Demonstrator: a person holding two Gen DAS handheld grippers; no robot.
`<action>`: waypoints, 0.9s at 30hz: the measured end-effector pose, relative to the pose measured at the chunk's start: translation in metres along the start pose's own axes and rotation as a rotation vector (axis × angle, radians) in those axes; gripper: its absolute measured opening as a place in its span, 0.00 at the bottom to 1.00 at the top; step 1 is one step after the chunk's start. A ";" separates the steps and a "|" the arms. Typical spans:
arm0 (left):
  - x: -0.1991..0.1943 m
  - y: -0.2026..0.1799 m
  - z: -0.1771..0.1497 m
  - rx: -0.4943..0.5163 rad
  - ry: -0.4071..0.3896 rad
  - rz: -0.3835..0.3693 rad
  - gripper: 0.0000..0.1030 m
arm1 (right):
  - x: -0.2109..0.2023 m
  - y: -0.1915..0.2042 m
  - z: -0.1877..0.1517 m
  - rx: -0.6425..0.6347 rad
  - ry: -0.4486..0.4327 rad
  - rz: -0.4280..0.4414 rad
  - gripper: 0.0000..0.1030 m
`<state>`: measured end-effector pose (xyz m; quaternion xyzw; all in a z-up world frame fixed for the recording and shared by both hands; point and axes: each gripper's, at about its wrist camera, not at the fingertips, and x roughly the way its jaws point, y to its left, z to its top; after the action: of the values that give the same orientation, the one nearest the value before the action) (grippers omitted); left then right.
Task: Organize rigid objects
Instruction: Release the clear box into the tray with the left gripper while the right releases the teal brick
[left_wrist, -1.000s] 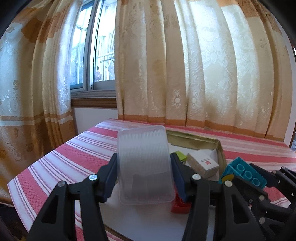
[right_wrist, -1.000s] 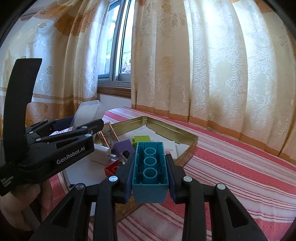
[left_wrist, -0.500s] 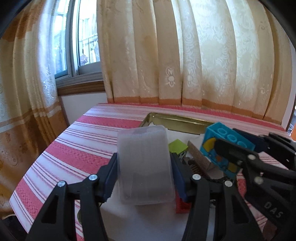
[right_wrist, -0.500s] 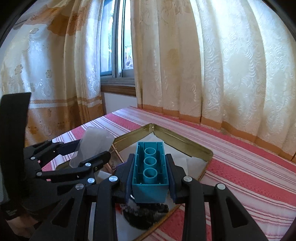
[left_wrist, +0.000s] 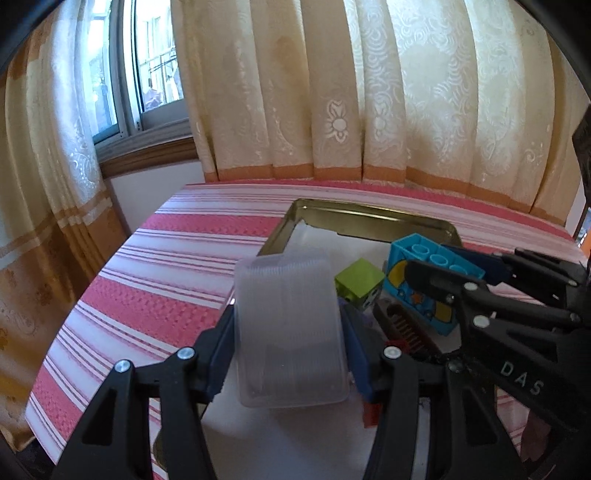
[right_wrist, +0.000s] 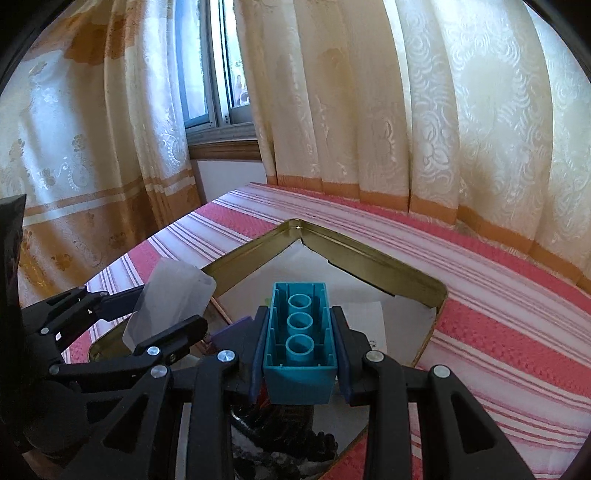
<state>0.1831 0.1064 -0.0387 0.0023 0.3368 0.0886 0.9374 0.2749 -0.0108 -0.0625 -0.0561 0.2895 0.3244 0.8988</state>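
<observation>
Since a second ago, both grippers have swung over the gold tin tray (right_wrist: 369, 258), so both items look ready to set down in it. Left gripper (left_wrist: 290, 332) fingers are closed on the clear plastic box (left_wrist: 290, 332), held upright above the tray's near-left corner. Right gripper (right_wrist: 300, 338) fingers clamp the teal brick (right_wrist: 300, 338), hollow underside toward the camera, above the tray's white liner. Green block (left_wrist: 359, 282) already lies in the tray. Tabletop (left_wrist: 177, 258) has a red-and-white striped cloth; cream curtains (left_wrist: 406, 92) and a window (left_wrist: 147, 74) sit behind.
</observation>
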 end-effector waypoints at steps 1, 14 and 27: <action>0.002 -0.001 0.001 0.005 0.007 -0.001 0.53 | 0.002 -0.001 0.000 0.002 0.005 -0.001 0.33; -0.009 -0.011 -0.012 0.045 -0.007 0.016 0.83 | -0.018 -0.009 -0.013 0.035 -0.010 0.021 0.61; -0.066 -0.017 -0.027 0.061 -0.157 0.156 1.00 | -0.089 -0.008 -0.030 0.008 -0.188 -0.038 0.80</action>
<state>0.1191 0.0775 -0.0190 0.0643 0.2639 0.1507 0.9505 0.2097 -0.0749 -0.0389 -0.0273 0.2041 0.3098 0.9282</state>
